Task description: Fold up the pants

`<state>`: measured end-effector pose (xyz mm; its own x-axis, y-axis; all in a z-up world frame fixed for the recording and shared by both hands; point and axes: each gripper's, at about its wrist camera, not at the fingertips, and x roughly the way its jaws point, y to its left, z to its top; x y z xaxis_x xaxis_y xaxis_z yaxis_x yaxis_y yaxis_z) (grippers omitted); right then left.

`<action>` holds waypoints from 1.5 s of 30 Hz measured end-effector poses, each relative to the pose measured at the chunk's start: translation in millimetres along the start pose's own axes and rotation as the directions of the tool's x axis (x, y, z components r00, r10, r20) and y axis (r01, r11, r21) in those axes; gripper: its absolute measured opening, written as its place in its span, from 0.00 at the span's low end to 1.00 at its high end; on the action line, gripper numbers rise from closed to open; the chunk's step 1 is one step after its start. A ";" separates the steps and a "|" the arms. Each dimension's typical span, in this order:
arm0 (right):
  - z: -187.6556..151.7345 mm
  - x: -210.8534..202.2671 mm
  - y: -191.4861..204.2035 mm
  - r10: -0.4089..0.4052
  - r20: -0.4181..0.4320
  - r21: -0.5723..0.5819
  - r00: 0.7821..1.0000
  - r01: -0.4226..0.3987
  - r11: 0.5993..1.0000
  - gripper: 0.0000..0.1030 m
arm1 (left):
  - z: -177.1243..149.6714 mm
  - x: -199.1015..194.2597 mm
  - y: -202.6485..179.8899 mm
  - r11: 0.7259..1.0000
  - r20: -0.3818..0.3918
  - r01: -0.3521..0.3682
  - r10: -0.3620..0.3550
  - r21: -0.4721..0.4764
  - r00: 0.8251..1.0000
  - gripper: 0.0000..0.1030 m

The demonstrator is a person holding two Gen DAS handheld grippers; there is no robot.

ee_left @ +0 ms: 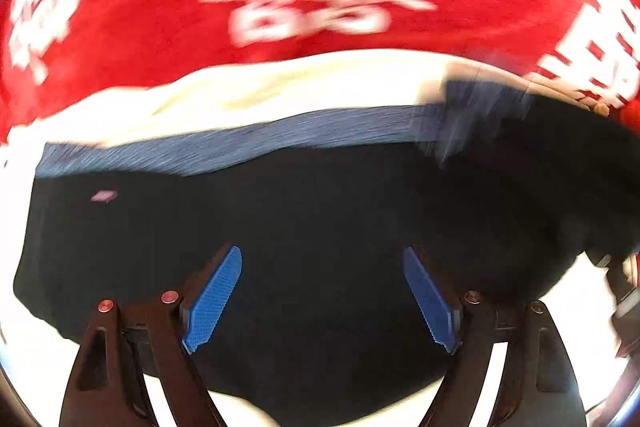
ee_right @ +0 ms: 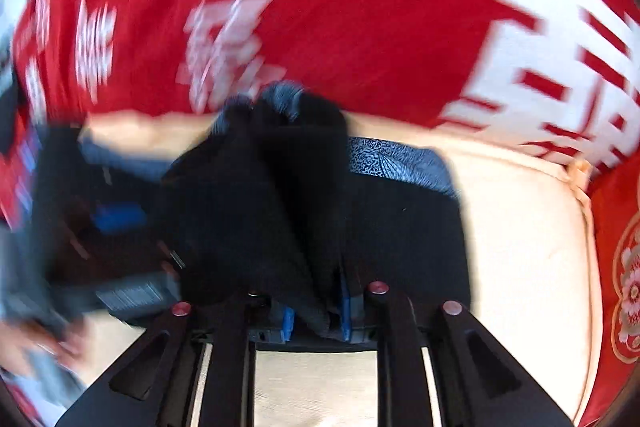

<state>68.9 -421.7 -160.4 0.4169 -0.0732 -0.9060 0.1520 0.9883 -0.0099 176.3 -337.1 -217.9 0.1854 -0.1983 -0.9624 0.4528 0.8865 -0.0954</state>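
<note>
The dark pants (ee_left: 320, 227) lie on a cream-white surface (ee_left: 280, 95), with a band of blue-grey patterned lining (ee_left: 240, 143) showing along their far edge; both views are smeared by motion blur. In the left wrist view the garment spreads broad and flat beneath the left gripper (ee_left: 322, 301), whose two blue-padded fingers (ee_left: 214, 303) stand wide apart above the cloth with nothing pinched between them. In the right wrist view a bunched ridge of the same pants (ee_right: 280, 187) rises straight up from the right gripper (ee_right: 316, 319), whose blue pads (ee_right: 288, 323) sit close together with a fold of the dark fabric caught between them, so this gripper has the cloth in its grasp. To the right of that ridge the patterned lining (ee_right: 384, 155) shows again, lying on the flat part of the garment. At the left edge of this view the other gripper appears only as a blur of black and blue (ee_right: 116, 219), and a person's hand (ee_right: 24, 343) is faintly visible low in the corner. Beyond the cream surface, a red cloth (ee_right: 360, 7) printed with large white characters fills the background.
</note>
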 end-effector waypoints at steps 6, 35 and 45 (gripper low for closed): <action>-26.3 13.6 68.3 -0.205 -0.005 -0.224 0.979 0.199 0.954 0.51 | -13.5 3.6 54.7 0.998 -0.026 -0.008 0.006 -0.063 1.000 0.81; -74.3 15.8 -100.1 0.525 0.147 0.791 0.838 -0.419 0.446 0.05 | 2.9 -20.6 -54.8 0.924 -0.203 0.372 -0.348 0.090 0.915 0.33; -69.4 17.8 -78.6 0.554 -0.018 0.676 0.833 -0.398 0.620 0.18 | -22.8 -42.9 -40.6 0.974 -0.079 0.212 -0.205 0.081 0.975 0.64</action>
<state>2.2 -491.5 -205.1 0.4155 0.4886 -0.7673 0.5341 0.5518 0.6405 130.1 -355.1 -178.6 0.0189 -0.3424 -0.9394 0.5510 0.7875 -0.2760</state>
